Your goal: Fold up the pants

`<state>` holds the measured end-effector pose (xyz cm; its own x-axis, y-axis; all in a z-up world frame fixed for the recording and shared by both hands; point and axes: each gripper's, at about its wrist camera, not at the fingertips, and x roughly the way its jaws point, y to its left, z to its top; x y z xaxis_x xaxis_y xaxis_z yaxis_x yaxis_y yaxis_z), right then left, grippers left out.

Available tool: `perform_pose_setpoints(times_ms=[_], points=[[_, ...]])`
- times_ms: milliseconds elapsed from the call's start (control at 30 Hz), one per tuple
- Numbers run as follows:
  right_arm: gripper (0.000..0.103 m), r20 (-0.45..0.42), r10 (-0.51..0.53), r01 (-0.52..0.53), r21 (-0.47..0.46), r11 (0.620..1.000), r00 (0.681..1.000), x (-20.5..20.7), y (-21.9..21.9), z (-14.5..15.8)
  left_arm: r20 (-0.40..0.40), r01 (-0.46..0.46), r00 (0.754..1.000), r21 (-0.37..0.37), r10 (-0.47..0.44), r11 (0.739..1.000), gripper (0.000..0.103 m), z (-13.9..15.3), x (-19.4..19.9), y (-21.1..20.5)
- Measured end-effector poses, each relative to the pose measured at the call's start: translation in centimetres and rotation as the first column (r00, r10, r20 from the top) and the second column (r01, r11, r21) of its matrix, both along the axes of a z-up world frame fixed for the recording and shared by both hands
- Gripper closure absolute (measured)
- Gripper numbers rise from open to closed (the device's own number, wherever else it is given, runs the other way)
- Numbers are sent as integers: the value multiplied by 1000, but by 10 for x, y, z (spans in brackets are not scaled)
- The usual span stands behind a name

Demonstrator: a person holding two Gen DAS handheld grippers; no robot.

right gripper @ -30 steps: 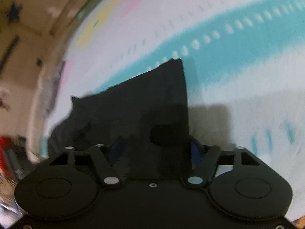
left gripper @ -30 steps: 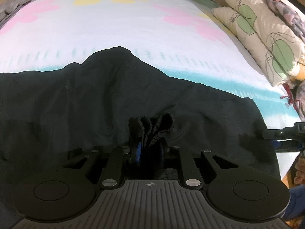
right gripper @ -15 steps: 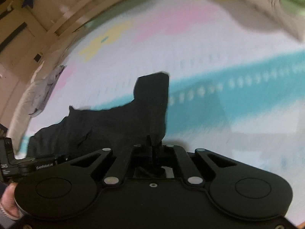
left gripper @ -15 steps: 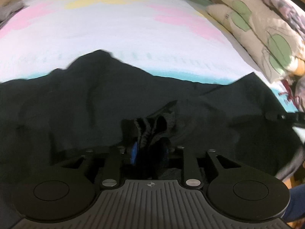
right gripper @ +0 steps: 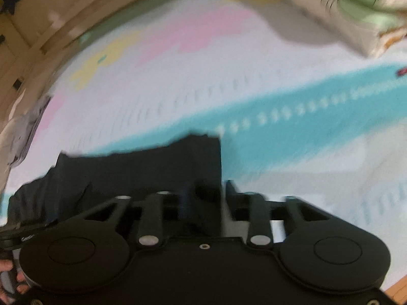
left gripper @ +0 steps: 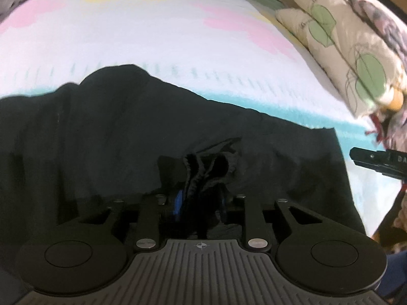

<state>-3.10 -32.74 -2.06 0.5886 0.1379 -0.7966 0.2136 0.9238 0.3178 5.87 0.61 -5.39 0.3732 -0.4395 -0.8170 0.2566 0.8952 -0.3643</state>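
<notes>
Pants (left gripper: pixel 127 139) lie dark and rumpled across the near side of the bed (left gripper: pixel 152 38), mid-fold. The left gripper (left gripper: pixel 201 203) angles steeply down, its fingers pinching a bunched edge of the cloth. The right gripper (right gripper: pixel 203 198) also tilts downward at the pants' right corner – its jaws have just been opening, fingers spread, cloth between them apparently unpinched. Next, likely, a fresh grasp there.

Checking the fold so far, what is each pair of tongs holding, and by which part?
The left tongs pinch a bunched edge of the black pants. The right tongs have just been opening; whether they grip the pants' end is too blurred to tell.
</notes>
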Motion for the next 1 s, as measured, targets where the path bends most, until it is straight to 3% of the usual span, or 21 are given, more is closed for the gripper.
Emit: perform_pose_setpoints(times_ms=[133, 500, 567, 667, 733, 800, 867, 900, 1000], points=[[49, 66, 29, -28, -22, 999, 997, -3, 6, 10, -12, 2, 1000, -3, -2, 1000, 86, 2, -3, 6], [49, 45, 137, -136, -30, 990, 990, 4, 36, 5, -87, -93, 992, -76, 86, 993, 85, -4, 2, 49], [48, 57, 173, -171, -42, 984, 983, 6, 48, 6, -92, -88, 992, -72, 81, 993, 82, -4, 3, 45], [38, 69, 245, -238, -88, 967, 967, 7, 73, 5, -87, -67, 994, -79, 60, 995, 68, -3, 2, 42], [26, 66, 304, -295, -118, 948, 950, 8, 91, 1, -71, -53, 996, -65, 48, 996, 54, -1, 0, 41], [25, 43, 350, -339, -160, 927, 936, 10, 109, -5, -29, -55, 998, -26, 54, 998, 42, 4, -5, 42], [20, 13, 375, -366, -196, 910, 927, 12, 121, -12, 21, -61, 998, 10, 61, 998, 41, 9, -9, 44], [13, -9, 379, -373, -207, 905, 925, 14, 125, -16, 47, -64, 997, 28, 63, 998, 41, 13, -11, 46], [8, -105, 371, -385, -227, 894, 923, 20, 132, -34, 104, -98, 991, 87, 88, 991, 35, 16, -11, 49]])
